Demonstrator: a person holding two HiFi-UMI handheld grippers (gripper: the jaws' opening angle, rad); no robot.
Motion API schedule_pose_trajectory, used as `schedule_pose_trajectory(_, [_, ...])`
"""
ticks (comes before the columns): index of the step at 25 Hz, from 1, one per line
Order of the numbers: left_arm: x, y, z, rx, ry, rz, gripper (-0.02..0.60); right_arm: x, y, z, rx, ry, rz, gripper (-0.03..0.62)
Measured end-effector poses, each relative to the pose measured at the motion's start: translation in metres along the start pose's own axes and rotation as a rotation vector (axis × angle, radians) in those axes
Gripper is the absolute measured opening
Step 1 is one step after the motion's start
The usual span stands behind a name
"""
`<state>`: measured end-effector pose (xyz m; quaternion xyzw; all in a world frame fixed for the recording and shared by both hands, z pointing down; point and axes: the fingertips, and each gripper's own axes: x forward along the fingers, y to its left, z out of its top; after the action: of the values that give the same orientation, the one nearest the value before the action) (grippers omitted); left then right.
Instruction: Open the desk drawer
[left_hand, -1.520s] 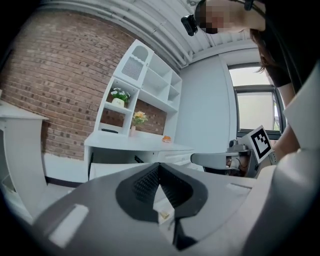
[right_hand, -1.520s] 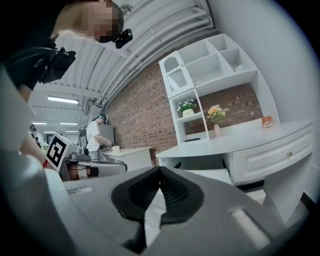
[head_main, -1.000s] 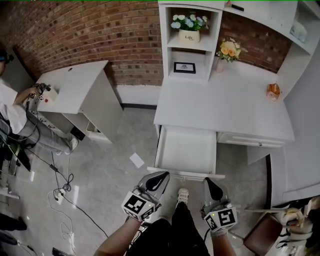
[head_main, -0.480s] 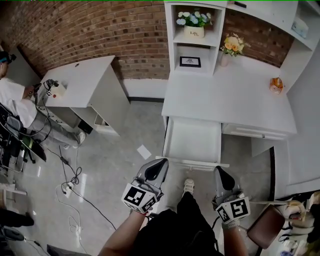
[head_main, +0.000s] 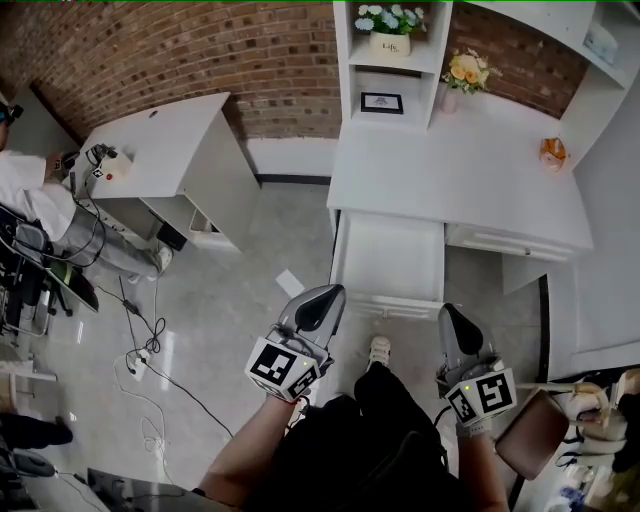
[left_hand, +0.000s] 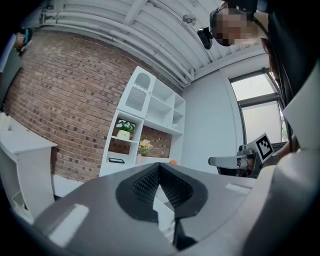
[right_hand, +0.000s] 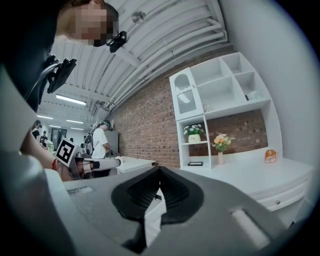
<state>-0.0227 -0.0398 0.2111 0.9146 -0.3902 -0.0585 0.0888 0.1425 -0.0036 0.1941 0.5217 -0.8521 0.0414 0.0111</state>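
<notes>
The white desk (head_main: 470, 180) stands against the brick wall. Its left drawer (head_main: 389, 262) is pulled out, and its pale inside shows nothing in it. A second drawer (head_main: 505, 245) to its right is closed. In the head view my left gripper (head_main: 330, 293) hovers over the floor just short of the open drawer's front left corner, touching nothing. My right gripper (head_main: 447, 311) hangs off the front right corner, also apart from it. Both point level toward the desk. The left gripper (left_hand: 159, 168) and the right gripper (right_hand: 160, 170) are each shut with nothing between the jaws.
A shelf unit (head_main: 392, 60) on the desk holds flowers and a small frame (head_main: 382, 102). A smaller white desk (head_main: 160, 150) stands at the left, with a seated person (head_main: 30, 200) beside it. Cables (head_main: 140, 350) and a paper sheet (head_main: 289, 284) lie on the floor. A chair (head_main: 540, 440) is at lower right.
Both grippers have risen and drawn back from the drawer front, which now looks farther off. The drawer stays pulled out. Both pairs of jaws stay shut.
</notes>
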Motion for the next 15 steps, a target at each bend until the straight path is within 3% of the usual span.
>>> schedule_pose_trajectory(9, [-0.0014, 0.0015, 0.0062, -0.008, 0.014, 0.011, -0.005, -0.0077, -0.0022, 0.0106, -0.003, 0.018, 0.002, 0.003])
schedule_pose_trajectory(15, [-0.0057, 0.0053, -0.0001, -0.071, 0.012, 0.027, -0.005, -0.0066, 0.0045, 0.0076, 0.015, 0.007, 0.014, 0.003])
